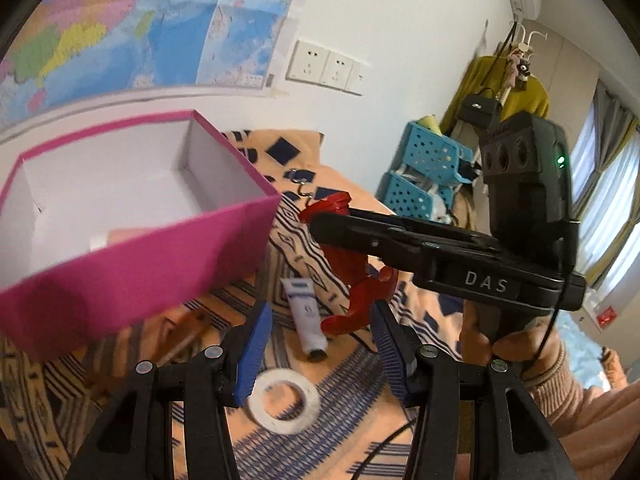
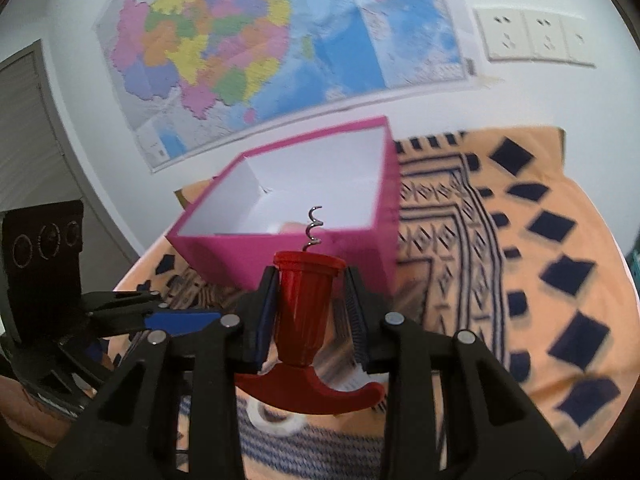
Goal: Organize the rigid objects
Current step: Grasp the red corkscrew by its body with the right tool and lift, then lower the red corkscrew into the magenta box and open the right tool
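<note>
The right tool [image 2: 310, 312] is clamped on a red corkscrew [image 2: 306, 312]: both blue pads press the sides of its ribbed red barrel, its curved red handle hangs crosswise just beneath the fingers, and the bare metal spiral [image 2: 313, 226] sticks out past the barrel's flared rim, pointing towards the box. From the left wrist view the same tool comes in from the right, held in a hand [image 1: 516, 340] with a ribbed knit cuff, and the corkscrew is lifted clear of the patterned blanket [image 1: 336, 392].

The left tool [image 1: 316, 346] stands with its fingers apart and nothing between them; beneath it the blanket and the loose things on it show through the gap. Nearest of these, at the near edge of the blanket, lies a flat roll of white tape [image 1: 285, 400]. Just beyond it lies a white tube [image 1: 306, 316] with blue print, its dark cap end pointing towards the near edge.

Farther on, towards the blanket's far left, sits an open pink box [image 1: 132, 276] with white inner walls. A pale shape shows just inside its near wall, too blurred to name. Whatever carries the blanket is hidden under it.

Behind the box, on the wall, hangs a coloured map [image 2: 240, 52], with white wall sockets [image 2: 532, 36] to its right. Off the blanket's right side stand stacked blue perforated baskets [image 1: 424, 176].
</note>
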Action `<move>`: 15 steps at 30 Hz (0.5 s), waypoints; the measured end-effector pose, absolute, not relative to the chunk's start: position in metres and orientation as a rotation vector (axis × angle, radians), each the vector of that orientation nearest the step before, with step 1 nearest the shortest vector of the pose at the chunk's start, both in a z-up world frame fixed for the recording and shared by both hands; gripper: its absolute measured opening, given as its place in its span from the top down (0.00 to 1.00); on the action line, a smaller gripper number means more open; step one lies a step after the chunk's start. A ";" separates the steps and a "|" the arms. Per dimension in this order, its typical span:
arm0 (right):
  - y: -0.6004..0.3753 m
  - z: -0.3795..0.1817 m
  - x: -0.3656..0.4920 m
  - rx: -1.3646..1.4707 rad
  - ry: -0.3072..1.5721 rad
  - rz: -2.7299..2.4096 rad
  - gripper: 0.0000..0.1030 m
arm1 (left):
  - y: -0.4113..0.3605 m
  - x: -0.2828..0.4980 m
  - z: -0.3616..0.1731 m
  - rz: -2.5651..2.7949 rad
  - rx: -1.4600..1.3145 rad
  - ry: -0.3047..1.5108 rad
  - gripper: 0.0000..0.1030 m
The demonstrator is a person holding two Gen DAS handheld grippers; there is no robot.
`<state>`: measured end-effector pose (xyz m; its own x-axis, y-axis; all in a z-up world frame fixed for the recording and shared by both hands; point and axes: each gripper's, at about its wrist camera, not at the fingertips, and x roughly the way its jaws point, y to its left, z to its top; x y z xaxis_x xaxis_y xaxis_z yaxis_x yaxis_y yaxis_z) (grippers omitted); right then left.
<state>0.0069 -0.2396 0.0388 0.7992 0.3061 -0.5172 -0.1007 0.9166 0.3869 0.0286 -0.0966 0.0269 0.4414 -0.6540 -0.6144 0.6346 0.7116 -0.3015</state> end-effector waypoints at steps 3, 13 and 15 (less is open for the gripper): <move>-0.234 0.045 0.019 0.345 0.592 0.251 0.66 | -0.097 0.036 0.032 -0.784 -0.020 0.760 0.50; -0.226 0.066 0.058 0.296 0.551 0.286 0.66 | -0.096 0.063 0.039 -0.715 -0.006 0.740 0.59; -0.227 0.068 0.064 0.290 0.550 0.288 0.66 | -0.093 0.070 0.041 -0.707 -0.016 0.739 0.63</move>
